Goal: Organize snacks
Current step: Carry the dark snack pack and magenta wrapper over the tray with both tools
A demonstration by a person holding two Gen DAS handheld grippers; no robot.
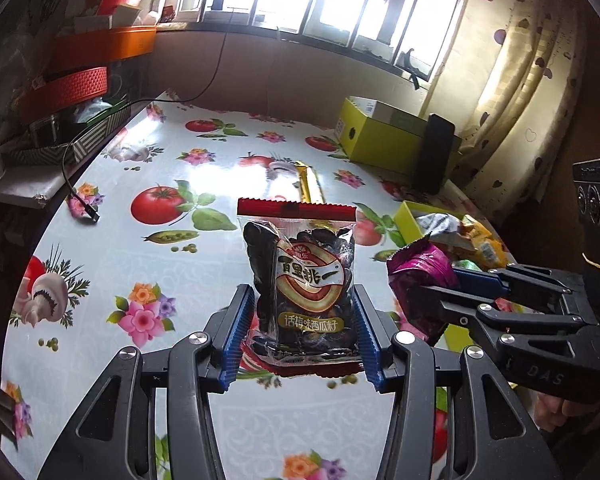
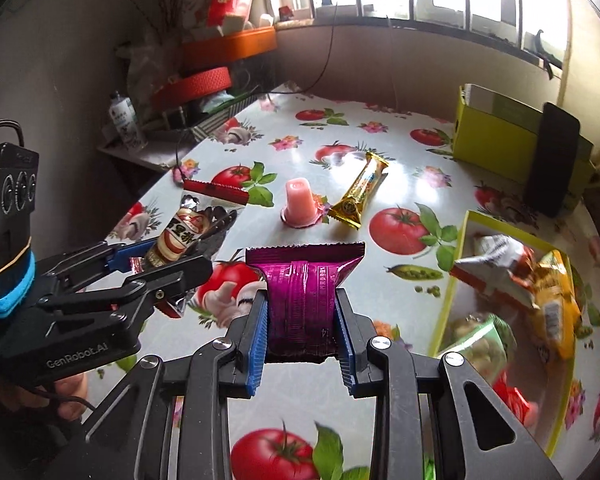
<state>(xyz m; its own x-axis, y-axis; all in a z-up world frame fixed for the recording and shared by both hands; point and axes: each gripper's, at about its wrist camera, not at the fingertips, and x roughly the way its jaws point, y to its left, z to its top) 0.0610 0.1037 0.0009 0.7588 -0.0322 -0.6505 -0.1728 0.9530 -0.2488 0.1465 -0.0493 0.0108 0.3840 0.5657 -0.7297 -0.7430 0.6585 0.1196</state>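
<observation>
My left gripper [image 1: 300, 316] is shut on a clear bag of black melon seeds [image 1: 300, 280] with a red top edge, held above the table. It also shows in the right wrist view [image 2: 192, 236]. My right gripper [image 2: 302, 312] is shut on a purple snack packet [image 2: 302, 296], which also shows in the left wrist view [image 1: 420, 272]. A pink jelly cup [image 2: 299, 200] and a gold wrapped bar [image 2: 360, 188] lie on the table. A yellow-green tray [image 2: 456, 280] at the right holds several snack bags.
The table [image 1: 112, 272] has a cloth printed with tomatoes and flowers. A yellow-green box [image 2: 500, 136] and a black speaker [image 2: 552, 160] stand at the back right. Orange baskets [image 1: 80, 80] and a striped box [image 1: 96, 136] crowd the left shelf. A black cable [image 1: 80, 204] lies at the left edge.
</observation>
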